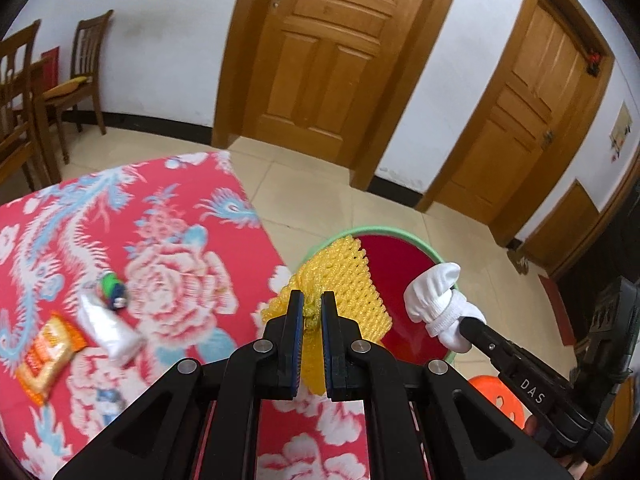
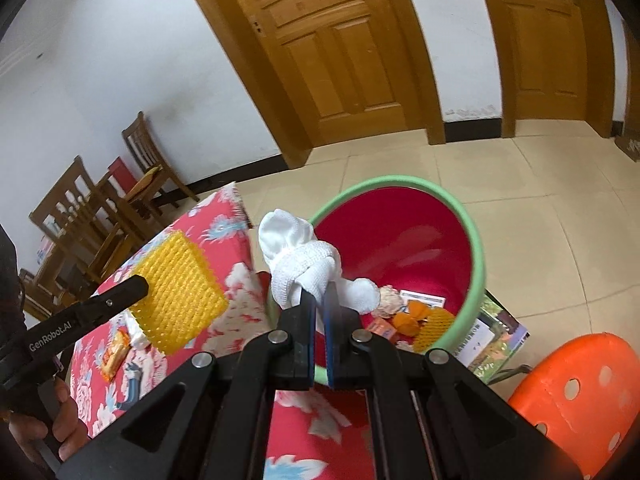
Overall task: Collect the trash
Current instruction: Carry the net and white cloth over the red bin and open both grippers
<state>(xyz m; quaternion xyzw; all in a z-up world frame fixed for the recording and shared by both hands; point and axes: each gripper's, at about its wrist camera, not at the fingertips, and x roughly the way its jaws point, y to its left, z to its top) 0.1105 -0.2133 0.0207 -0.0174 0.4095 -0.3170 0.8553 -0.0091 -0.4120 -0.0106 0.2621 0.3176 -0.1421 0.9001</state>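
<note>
Currently: carry-to-bin step. Left gripper (image 1: 311,312) clamps yellow net (image 1: 352,280), centre frame, at bin (image 1: 372,231) rim. Right gripper (image 2: 319,300) clamps white cloth (image 2: 304,256) over bin. Next: jaws part above opening.

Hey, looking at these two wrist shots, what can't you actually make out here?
- Orange snack packet, left wrist view: motion blur makes its print unreadable.
- Small green and blue item on the tablecloth, left wrist view: blurred, so its kind is unclear.
- Bin contents, right wrist view: partly hidden behind the right tool and its knotted white cloth.
- Leaflets beside the bin: cut off by its wall.
</note>
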